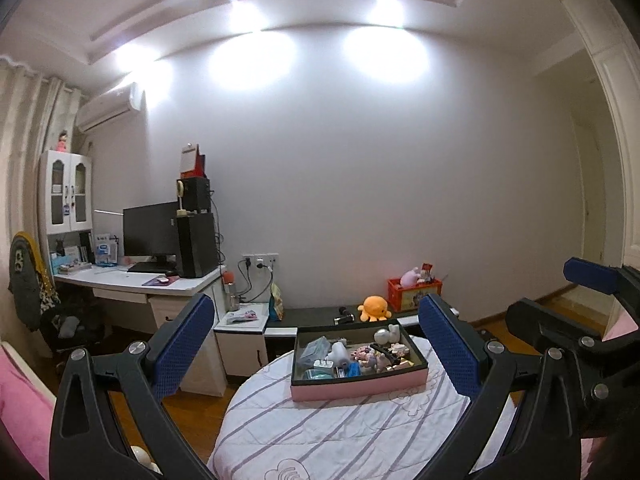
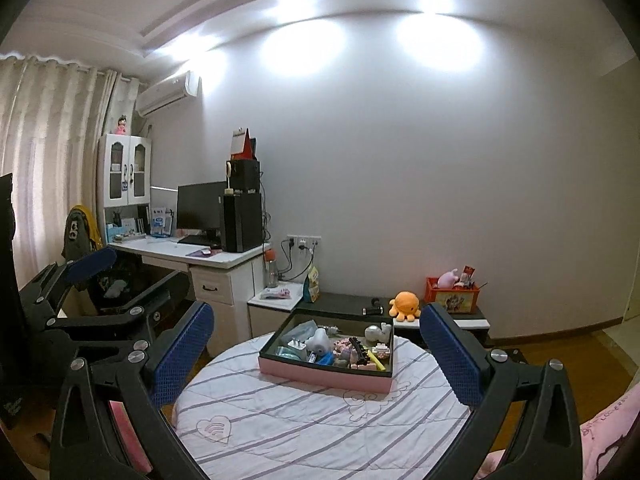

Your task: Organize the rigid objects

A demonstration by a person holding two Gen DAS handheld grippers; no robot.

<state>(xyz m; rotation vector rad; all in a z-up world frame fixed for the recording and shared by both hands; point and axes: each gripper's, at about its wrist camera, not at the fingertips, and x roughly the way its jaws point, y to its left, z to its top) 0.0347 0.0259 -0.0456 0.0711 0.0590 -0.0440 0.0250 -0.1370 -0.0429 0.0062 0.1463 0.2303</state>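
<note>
A pink box with a dark inside (image 1: pixel 360 388) (image 2: pixel 320 376) sits on a round table under a white striped cloth (image 1: pixel 320 432) (image 2: pixel 300 420). It holds several small rigid objects: a white charger (image 2: pixel 298 347), a white rounded figure (image 2: pixel 320 340), a blue piece (image 2: pixel 326 359), a black hair clip (image 2: pixel 360 350), a yellow strip (image 2: pixel 376 360). My left gripper (image 1: pixel 316 344) is open and empty, held back from the box. My right gripper (image 2: pixel 316 348) is open and empty, also short of the box. Each gripper shows in the other's view (image 1: pixel 580 308) (image 2: pixel 92 288).
A low dark bench (image 1: pixel 320 314) behind the table carries an orange plush octopus (image 1: pixel 374 307) and a red crate (image 1: pixel 414 292). A white desk with monitor and computer tower (image 1: pixel 160 280) stands at left. A pink bed edge (image 1: pixel 24 416) lies near left.
</note>
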